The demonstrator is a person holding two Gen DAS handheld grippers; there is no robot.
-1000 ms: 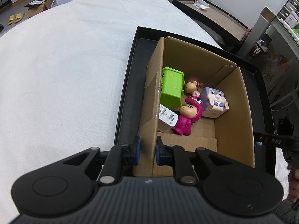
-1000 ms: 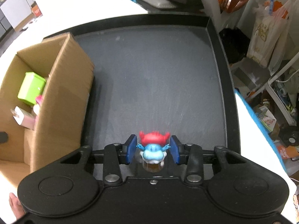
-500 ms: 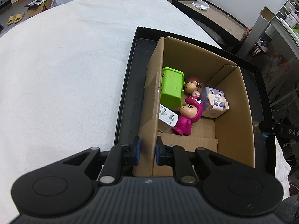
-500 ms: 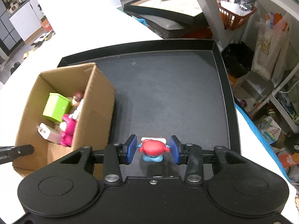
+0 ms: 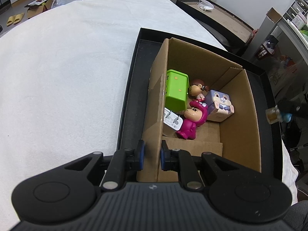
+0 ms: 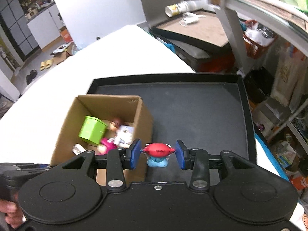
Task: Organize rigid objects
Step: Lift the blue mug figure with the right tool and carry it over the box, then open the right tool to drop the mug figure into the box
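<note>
My left gripper (image 5: 151,155) is shut on the near left wall of a cardboard box (image 5: 238,115) that stands in a black tray (image 5: 130,96). The box holds a green block (image 5: 176,89), a pink figure (image 5: 190,119), a purple bunny cube (image 5: 219,104), a brown-haired figure (image 5: 196,90) and a white plug (image 5: 172,120). My right gripper (image 6: 156,154) is shut on a small red and blue figure (image 6: 157,152), lifted above the tray (image 6: 202,111) just right of the box (image 6: 104,104). That figure shows at the right edge of the left wrist view (image 5: 277,114).
The tray lies on a white cloth-covered table (image 5: 67,67). A second black tray (image 6: 192,30) with a tipped cup (image 6: 175,9) sits beyond the table. Shelves and bags (image 6: 284,77) crowd the right side.
My right gripper has risen and tilted up with the red and blue figure, and drawn closer to the box. My left gripper has kept its hold on the box wall.
</note>
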